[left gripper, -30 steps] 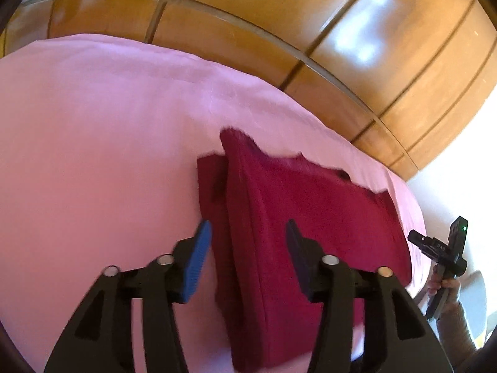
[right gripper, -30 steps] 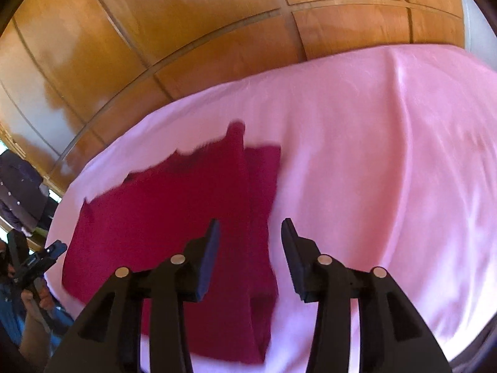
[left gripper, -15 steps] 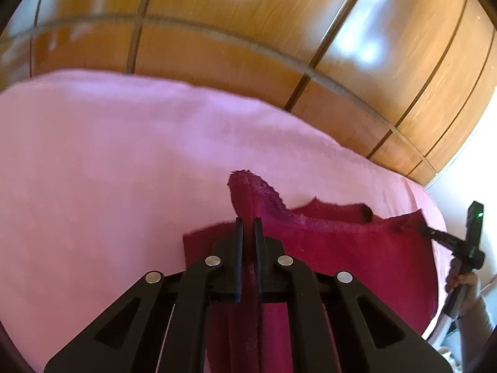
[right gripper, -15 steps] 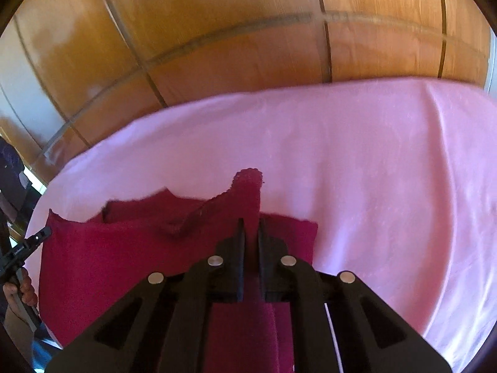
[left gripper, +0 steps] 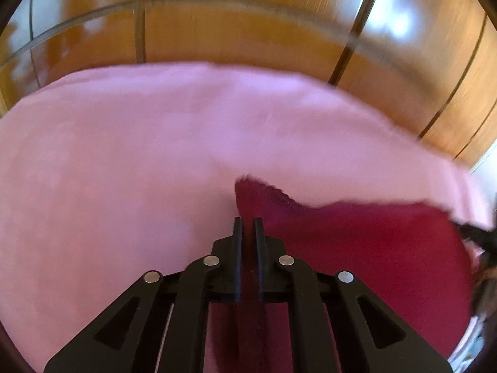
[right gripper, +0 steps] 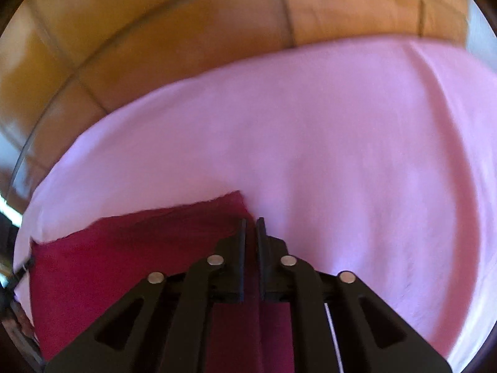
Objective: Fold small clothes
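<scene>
Pink sheet (left gripper: 124, 155) covers the bed before wooden panels (left gripper: 248, 31).

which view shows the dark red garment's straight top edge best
The right wrist view: the dark red garment lies flat on the pink sheet, its straight top edge unbroken from the left side to the corner by the tongs. The left wrist view shows the garment with that edge raised, wavy and blurred.

Dark red garment (left gripper: 372, 248), pink sheet (left gripper: 124, 171), black fingers (left gripper: 237, 248)
</scene>
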A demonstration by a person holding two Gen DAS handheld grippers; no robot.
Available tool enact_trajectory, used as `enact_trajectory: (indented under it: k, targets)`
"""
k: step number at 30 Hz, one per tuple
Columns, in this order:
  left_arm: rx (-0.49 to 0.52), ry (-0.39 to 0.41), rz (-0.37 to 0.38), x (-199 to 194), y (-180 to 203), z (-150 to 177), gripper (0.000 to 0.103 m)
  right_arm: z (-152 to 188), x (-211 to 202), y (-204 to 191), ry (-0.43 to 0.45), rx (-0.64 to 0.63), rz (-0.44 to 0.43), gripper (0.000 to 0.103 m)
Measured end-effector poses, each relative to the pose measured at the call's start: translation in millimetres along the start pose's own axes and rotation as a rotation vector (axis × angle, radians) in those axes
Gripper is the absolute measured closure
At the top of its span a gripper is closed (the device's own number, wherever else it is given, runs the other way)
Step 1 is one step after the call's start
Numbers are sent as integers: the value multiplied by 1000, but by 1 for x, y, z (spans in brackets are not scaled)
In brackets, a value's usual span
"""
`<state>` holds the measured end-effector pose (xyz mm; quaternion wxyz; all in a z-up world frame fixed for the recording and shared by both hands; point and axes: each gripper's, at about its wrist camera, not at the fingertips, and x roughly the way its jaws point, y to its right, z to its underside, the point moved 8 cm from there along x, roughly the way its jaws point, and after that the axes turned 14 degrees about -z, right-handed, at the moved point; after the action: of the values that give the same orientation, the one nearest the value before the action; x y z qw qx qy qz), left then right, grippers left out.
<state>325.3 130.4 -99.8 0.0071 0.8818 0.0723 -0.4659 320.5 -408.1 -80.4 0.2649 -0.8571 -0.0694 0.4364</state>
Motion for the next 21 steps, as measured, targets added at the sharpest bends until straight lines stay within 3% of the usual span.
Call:
enact_trajectory:
  k: [2, 3, 6, 8, 10, 17, 18, 19, 21]
  targets:
    - [-6, 25, 1, -9, -5, 0, 96, -2, -15, -4, 32, -22, 13, 60]
    - [-22, 45, -21, -18, -13, -1, 96, -4, -24, -8, 50, -47, 16, 56]
    - [-81, 114, -8, -50, -31, -2, 96, -4, -53, -31, 89, -139, 16, 56]
    - [-97, 148, 11, -73, -36, 3, 96, 6, -70, -54, 99, -184, -52, 48]
    - [-91, 169, 31, -92, -40, 15, 96, 24, -78, -76, 78, -226, -106, 46]
    - [-42, 100, 163, -124, -36, 94, 96, 96, -77, -114, 16, -295, -165, 39]
    - [-35, 80, 191, -126, -34, 107, 81, 103, -74, -114, 8, -290, -169, 39]
    - [-44, 65, 202, -127, -34, 117, 57, 109, -69, -110, 0, -277, -164, 39]
    - [-72, 58, 229, -129, -34, 131, 44, 118, -66, -107, -7, -251, -166, 39]
